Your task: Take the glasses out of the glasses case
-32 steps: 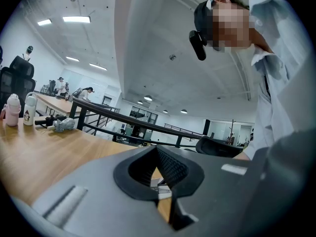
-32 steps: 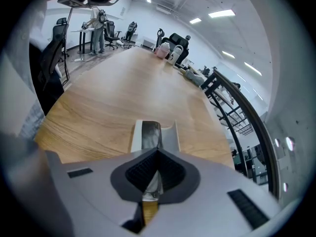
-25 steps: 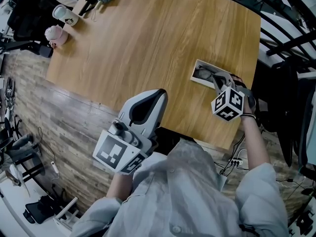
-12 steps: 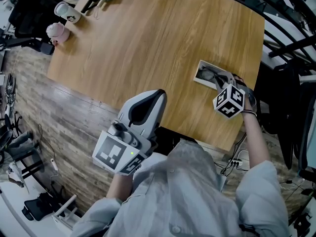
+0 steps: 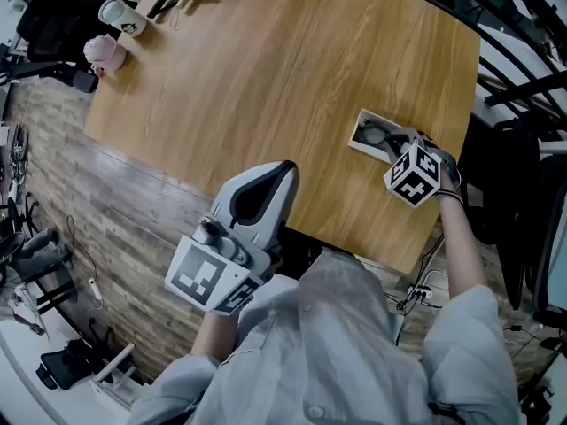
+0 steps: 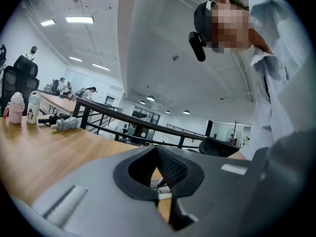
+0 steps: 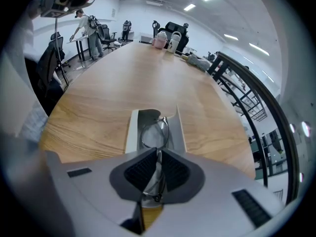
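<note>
A: At the wooden table's (image 5: 266, 78) right edge, from the head view?
B: Open glasses case (image 5: 362, 127), right gripper (image 5: 396, 141) nosed in; left gripper (image 5: 283, 170) idle, well apart.
A: Left gripper view?
B: Jaws together, nothing between.
A: Right gripper view?
B: Pinched narrowly on the glasses (image 7: 153, 132), which lie in the case. Grasp made, I'd say; next, lift them gently clear.

The head view looks steeply down from above the person onto the worktop (image 5: 266, 78), whose far end runs toward 11 o'clock. The right gripper view rides low and close behind its fingers (image 7: 140, 169) and faces along the worktop's length. The case (image 7: 131, 130) and glasses (image 7: 150, 135) fill its centre, with the pink bottle (image 7: 160, 41) far off at 12 o'clock. The left gripper view sits near the worktop's near edge, tilted up toward the ceiling, with that bottle at 9 o'clock. All three views share the worktop and the bottle.
</note>
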`<state>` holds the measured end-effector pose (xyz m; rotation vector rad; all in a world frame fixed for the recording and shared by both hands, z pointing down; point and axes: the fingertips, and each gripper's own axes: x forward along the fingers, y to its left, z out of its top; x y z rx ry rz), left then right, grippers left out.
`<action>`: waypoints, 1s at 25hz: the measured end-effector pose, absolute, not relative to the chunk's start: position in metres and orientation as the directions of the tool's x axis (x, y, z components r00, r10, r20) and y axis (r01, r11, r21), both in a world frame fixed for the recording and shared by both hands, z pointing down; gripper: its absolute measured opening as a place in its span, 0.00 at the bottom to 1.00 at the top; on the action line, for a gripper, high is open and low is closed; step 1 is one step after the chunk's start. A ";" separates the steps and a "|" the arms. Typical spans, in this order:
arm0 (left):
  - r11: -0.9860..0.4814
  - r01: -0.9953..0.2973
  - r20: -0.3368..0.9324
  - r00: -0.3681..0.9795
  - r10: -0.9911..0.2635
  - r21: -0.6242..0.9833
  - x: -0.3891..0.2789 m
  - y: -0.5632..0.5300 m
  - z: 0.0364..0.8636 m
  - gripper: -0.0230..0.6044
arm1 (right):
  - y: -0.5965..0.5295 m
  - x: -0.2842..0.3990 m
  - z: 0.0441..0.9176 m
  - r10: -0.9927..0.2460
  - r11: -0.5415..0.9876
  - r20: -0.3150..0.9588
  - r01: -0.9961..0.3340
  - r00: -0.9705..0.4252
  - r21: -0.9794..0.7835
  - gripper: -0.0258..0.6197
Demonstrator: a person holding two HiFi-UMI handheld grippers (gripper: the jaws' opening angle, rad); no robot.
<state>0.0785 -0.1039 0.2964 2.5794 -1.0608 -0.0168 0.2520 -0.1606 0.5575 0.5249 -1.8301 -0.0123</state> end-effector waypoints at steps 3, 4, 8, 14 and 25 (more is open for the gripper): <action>-0.659 -0.677 0.120 0.722 -0.682 0.326 0.081 -0.104 0.296 0.04 | -0.161 0.251 0.559 -0.340 0.905 0.911 -0.344 -0.233 0.250 0.04; -0.659 -0.677 0.121 0.722 -0.682 0.327 0.081 -0.104 0.296 0.04 | -0.161 0.251 0.559 -0.338 0.906 0.912 -0.345 -0.234 0.247 0.04; -0.654 -0.682 0.124 0.717 -0.686 0.328 0.080 -0.105 0.297 0.04 | -0.163 0.252 0.558 -0.338 0.901 0.911 -0.361 -0.235 0.241 0.04; -0.654 -0.682 0.125 0.717 -0.686 0.328 0.080 -0.104 0.297 0.04 | -0.162 0.251 0.554 -0.396 0.884 0.888 -0.357 -0.234 0.301 0.04; -0.668 -0.669 0.119 0.730 -0.673 0.325 0.082 -0.100 0.295 0.04 | -0.163 0.249 0.536 -0.481 0.854 0.844 -0.344 -0.236 0.390 0.04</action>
